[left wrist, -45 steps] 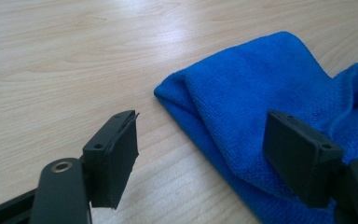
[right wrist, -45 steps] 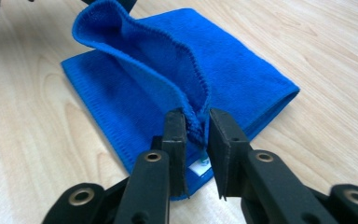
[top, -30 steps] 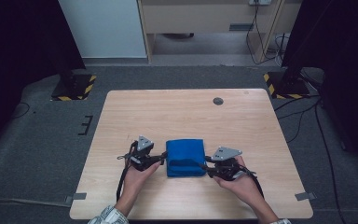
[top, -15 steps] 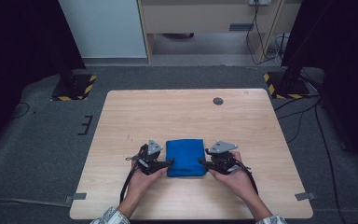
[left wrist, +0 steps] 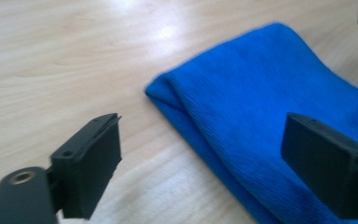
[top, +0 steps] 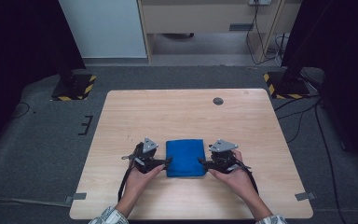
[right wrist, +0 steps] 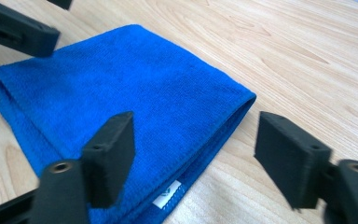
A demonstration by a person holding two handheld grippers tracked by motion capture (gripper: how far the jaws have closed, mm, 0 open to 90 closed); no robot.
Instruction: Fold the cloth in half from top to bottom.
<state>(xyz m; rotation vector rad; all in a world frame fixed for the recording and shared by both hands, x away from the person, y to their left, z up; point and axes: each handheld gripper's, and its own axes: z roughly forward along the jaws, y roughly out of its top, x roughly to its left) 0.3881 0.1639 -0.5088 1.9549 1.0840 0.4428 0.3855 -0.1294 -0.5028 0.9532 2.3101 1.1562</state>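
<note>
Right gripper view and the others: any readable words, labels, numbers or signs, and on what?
No text can be read.
Small white tag on the folded blue microfibre cloth: bears a faint mark, too small and blurred to read.
Light wooden table: no markings.

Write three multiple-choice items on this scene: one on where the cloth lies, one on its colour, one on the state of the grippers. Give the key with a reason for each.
1. Where does the folded cloth lie on the table?
A. At the far edge, by the dark round spot
B. Near the person's edge, between the two grippers
C. Hanging off the table's side

2. What colour is the cloth?
A. Red
B. White
C. Blue

3. How do the left gripper and right gripper stand?
A. Both open, jaws apart
B. Both shut on the cloth
C. One lifts the cloth clear of the table

Key: B, the high view shows it flanked by both grippers; C, blue in all views; A, both have just been opening, pads off the fabric.
</note>
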